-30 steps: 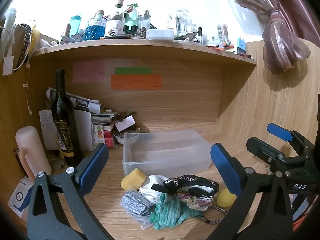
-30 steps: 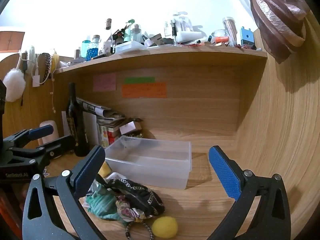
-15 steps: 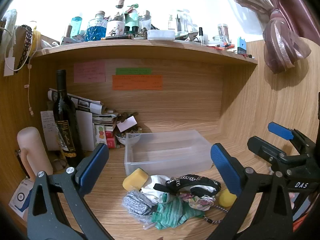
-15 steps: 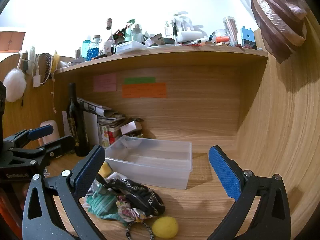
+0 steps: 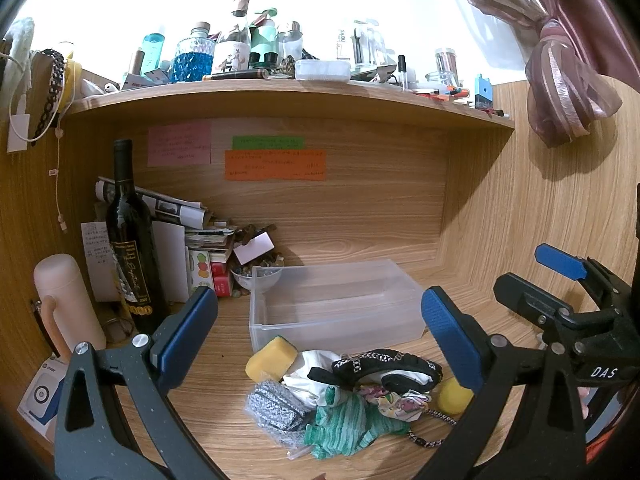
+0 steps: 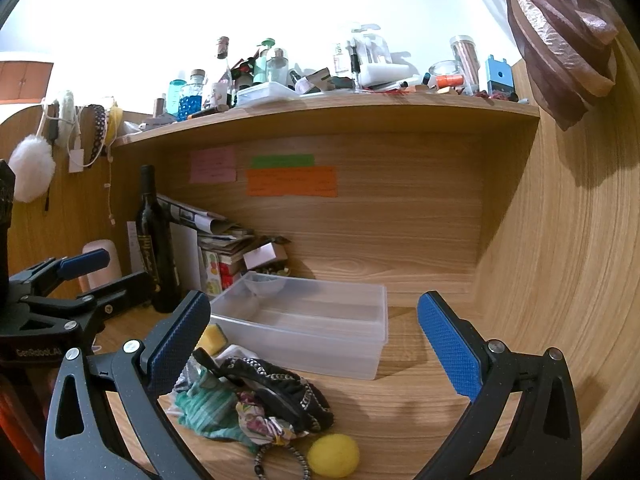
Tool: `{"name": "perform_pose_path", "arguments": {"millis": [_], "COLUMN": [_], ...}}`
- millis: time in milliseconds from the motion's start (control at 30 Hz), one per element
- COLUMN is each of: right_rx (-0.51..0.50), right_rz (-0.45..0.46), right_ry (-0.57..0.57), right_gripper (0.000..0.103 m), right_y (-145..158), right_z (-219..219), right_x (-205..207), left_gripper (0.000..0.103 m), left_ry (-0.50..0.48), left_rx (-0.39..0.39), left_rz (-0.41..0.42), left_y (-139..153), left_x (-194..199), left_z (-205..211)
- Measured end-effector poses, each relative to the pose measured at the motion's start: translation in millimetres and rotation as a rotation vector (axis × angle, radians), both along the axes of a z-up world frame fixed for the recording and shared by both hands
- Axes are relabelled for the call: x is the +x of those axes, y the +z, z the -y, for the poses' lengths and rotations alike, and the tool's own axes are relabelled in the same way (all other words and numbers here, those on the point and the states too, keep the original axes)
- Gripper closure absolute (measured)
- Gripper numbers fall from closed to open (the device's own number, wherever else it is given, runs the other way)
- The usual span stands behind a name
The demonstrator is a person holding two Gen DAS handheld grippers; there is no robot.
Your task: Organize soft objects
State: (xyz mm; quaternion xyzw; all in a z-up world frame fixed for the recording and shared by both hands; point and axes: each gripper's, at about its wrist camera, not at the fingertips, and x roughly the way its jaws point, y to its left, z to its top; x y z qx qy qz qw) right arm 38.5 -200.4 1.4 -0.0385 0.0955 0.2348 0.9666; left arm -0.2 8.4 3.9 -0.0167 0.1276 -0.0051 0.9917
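Left gripper (image 5: 320, 330) and right gripper (image 6: 314, 328) both gape wide, holding nothing. The soft pile (image 5: 352, 392) lies just near of the bin (image 5: 336, 304); bare desk (image 6: 420, 412) lies right.

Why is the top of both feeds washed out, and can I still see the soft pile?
Left wrist view: wall above the cluttered wooden shelf overexposed; pile of soft fabrics sharp.
Right wrist view: same blown-out wall, fisheye bends the shelf; round yellow ball clear.

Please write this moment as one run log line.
left gripper: open | right gripper: open | clear bin: empty | soft pile: untouched
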Motion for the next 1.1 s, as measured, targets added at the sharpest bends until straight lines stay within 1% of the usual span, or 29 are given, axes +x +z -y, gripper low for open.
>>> {"name": "perform_pose_path", "arguments": {"millis": [600, 1100], "right_rx": [0.008, 0.010], "right_rz": [0.004, 0.005], "right_ry": [-0.001, -0.002], "right_gripper": [0.000, 0.000], "right_y": [0.3, 0.7], "right_z": [1.0, 2.5], "right_x": [-2.1, -2.8], "left_gripper": [0.000, 0.000], "left_ry": [-0.003, -0.005], "left_rx": [0.012, 0.012], "left_rz": [0.019, 0.018], "left_y": [1.5, 1.4], "left_x": [-3.5, -4.5], "left_z": [3.1, 5.5]}}
